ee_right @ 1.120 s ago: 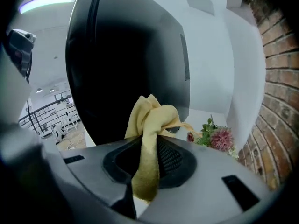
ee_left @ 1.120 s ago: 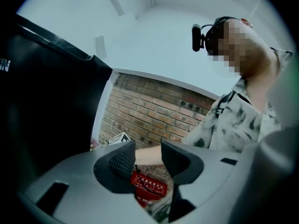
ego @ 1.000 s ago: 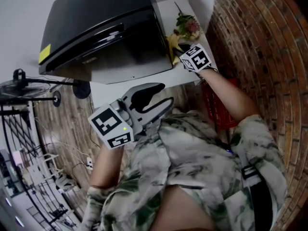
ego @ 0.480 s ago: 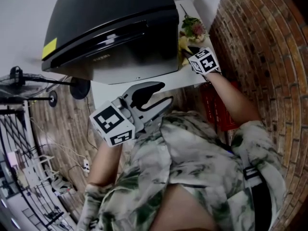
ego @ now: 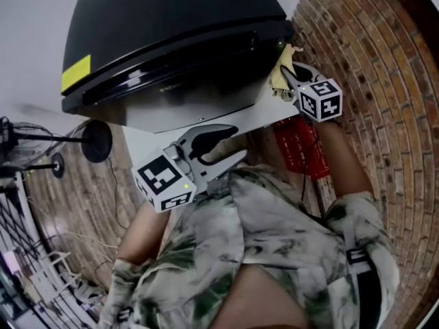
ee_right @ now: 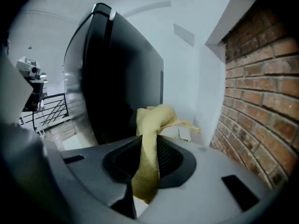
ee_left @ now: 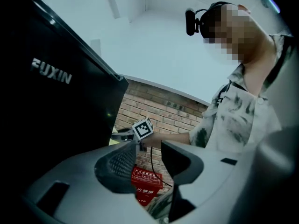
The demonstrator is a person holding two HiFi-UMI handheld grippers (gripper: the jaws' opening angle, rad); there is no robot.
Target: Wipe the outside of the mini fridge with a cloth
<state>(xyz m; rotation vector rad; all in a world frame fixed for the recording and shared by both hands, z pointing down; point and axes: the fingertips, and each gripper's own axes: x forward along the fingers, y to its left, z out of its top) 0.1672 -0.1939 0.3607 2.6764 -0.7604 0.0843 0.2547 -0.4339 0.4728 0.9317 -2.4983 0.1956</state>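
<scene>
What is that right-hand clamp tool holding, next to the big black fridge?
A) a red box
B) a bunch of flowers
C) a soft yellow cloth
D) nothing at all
C: the right gripper view shows a soft yellow cloth pinched between the jaws of the right gripper, beside the black mini fridge.

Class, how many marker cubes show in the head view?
2. One cube is on the left tongs, open by the person's shirt; another cube on the right tongs, gripping a yellow cloth beside the mini fridge.
</scene>
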